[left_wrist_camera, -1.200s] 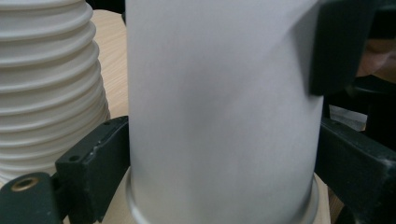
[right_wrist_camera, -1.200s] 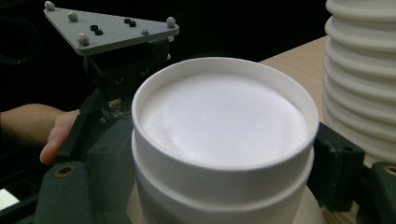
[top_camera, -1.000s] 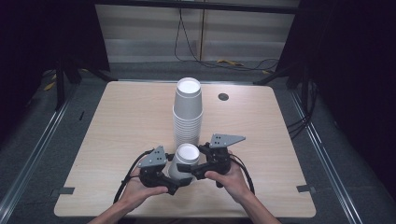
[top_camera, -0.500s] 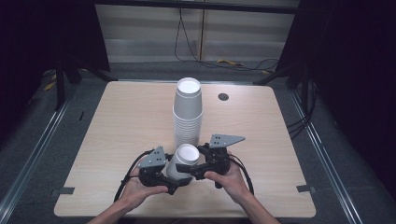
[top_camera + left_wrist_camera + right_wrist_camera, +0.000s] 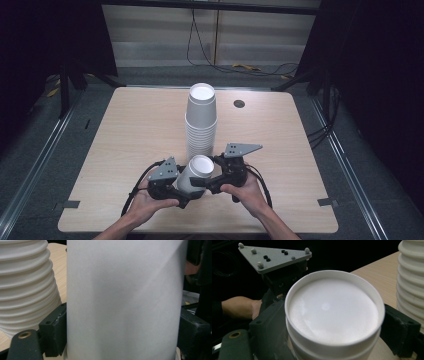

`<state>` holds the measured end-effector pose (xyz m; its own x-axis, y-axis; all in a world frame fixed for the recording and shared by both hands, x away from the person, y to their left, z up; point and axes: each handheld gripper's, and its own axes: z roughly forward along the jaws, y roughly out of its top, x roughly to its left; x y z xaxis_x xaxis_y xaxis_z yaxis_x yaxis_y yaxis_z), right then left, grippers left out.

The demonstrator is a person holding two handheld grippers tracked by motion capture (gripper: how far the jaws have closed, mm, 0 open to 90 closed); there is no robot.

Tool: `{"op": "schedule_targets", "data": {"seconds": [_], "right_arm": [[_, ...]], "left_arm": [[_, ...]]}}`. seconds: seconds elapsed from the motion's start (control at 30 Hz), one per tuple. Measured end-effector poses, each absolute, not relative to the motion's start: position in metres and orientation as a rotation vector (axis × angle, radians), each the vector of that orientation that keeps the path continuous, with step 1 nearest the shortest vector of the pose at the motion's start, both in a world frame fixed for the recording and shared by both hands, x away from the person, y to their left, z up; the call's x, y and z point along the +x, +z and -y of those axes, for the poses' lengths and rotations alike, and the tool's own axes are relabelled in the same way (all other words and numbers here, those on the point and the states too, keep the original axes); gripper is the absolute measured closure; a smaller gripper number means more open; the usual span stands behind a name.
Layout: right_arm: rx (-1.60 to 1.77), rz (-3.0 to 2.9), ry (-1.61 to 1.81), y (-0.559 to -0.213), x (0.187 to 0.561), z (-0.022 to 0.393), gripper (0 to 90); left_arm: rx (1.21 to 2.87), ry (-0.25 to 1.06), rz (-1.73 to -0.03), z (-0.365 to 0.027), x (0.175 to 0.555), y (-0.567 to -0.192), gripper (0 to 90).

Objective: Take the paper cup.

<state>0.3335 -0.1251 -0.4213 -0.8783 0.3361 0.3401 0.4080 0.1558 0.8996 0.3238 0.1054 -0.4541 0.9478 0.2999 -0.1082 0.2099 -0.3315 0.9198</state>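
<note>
A short nested pair of white paper cups [image 5: 196, 175] is held tilted, just above the table near its front edge, between both grippers. My left gripper [image 5: 181, 194] has just been closing, and its pads [image 5: 56, 327] now press on the cup wall [image 5: 122, 297]. My right gripper [image 5: 212, 181] grips the same cups near the rim [image 5: 334, 315], one jaw on each side. The left gripper's grey plate [image 5: 274, 257] and a hand show behind the rim. A tall stack of white cups [image 5: 201, 125] stands right behind.
The light wooden table [image 5: 130, 130] has a small dark round hole [image 5: 239, 104] at the back right. The tall stack's ribbed rims stand close by in the left gripper view [image 5: 25, 285] and the right gripper view [image 5: 410, 277]. Dark floor and cables surround the table.
</note>
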Motion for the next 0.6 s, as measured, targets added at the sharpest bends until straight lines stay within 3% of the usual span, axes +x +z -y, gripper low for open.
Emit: {"op": "schedule_targets", "data": {"seconds": [0.6], "right_arm": [[-0.725, 2.460, -1.768, -0.410, 0.335, 0.136, 14.7]], "left_arm": [[1.985, 0.107, -0.397, -0.116, 0.332, -0.451, 14.3]]}}
